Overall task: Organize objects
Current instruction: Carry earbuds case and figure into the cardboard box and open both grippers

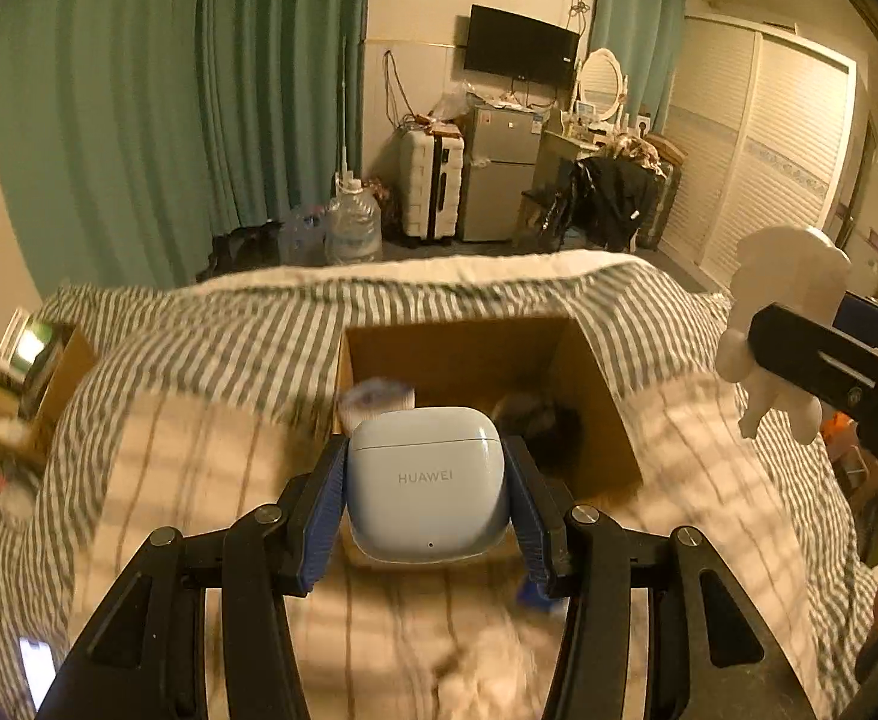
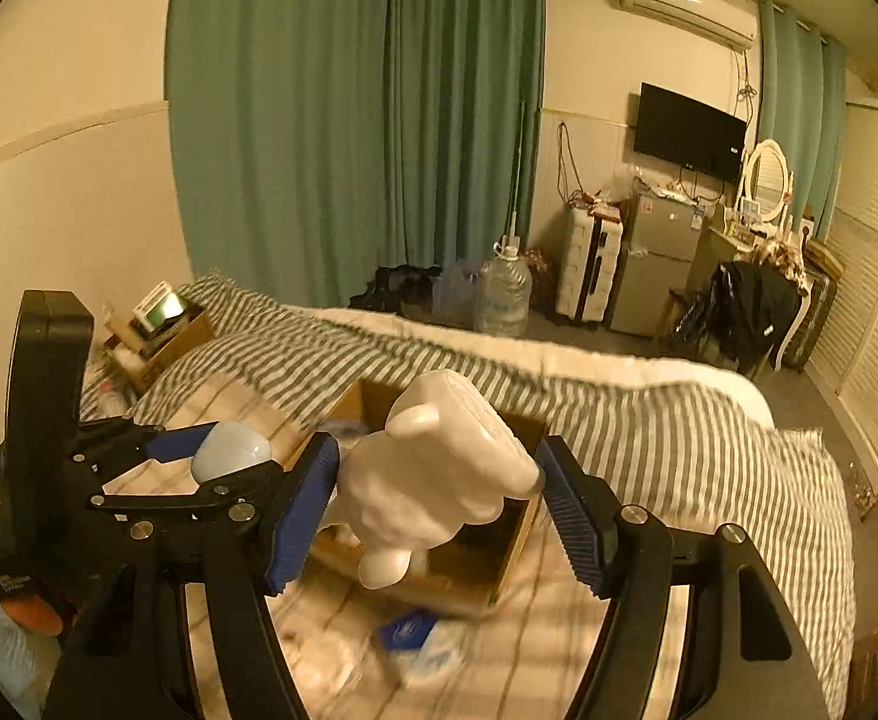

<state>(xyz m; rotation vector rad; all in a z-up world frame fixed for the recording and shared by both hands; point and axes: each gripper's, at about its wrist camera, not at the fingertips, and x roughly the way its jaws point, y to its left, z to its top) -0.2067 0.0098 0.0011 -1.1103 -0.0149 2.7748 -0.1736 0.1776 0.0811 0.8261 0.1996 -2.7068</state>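
My left gripper [image 1: 425, 489] is shut on a pale blue Huawei earbud case [image 1: 426, 480], held above the near edge of an open cardboard box [image 1: 595, 372] on the bed. The box holds a white roll-like item [image 1: 378, 399] and a dark object [image 1: 541, 420]. My right gripper [image 2: 439, 480] is shut on a white plastic figurine [image 2: 432, 468], held over the same box [image 2: 499, 552]. The figurine also shows in the left wrist view [image 1: 781, 312] at the right, and the earbud case in the right wrist view [image 2: 228, 450] at the left.
The striped duvet [image 1: 198, 360] covers the bed. A blue-and-white packet [image 2: 420, 639] lies on the bed near the box. A second cardboard box with items [image 2: 162, 330] stands at the bed's left. Water jug [image 1: 351, 222], suitcase, fridge, chair and wardrobe stand beyond.
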